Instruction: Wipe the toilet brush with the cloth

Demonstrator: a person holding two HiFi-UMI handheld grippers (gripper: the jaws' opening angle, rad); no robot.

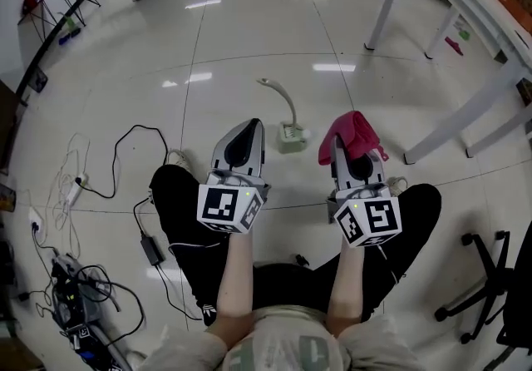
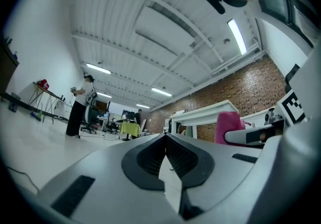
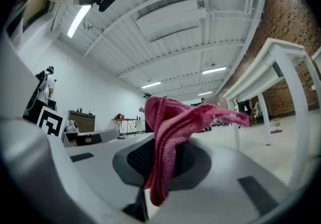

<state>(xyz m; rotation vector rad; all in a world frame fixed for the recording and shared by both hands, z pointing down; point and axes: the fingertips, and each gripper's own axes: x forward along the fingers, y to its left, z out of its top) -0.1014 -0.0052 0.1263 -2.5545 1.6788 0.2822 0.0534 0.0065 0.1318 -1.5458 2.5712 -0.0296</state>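
Glossy floor point(image 1: 249, 37), curved brush point(image 1: 290, 133), nubby cloth point(image 1: 353, 133)

glossy pale tiled floor point(image 1: 249, 28) carries a white curved-handled toilet brush in its pale green holder point(image 1: 291, 135), a black power brick with cables point(image 1: 152, 250), white table legs point(image 1: 385, 2) and a black wheeled chair base point(image 1: 489, 290).

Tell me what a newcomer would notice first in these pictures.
The pink cloth pinched in the right gripper stands out against the pale floor. Just ahead of it, the white toilet brush stands on the floor, untouched. The left gripper is shut with nothing in it.
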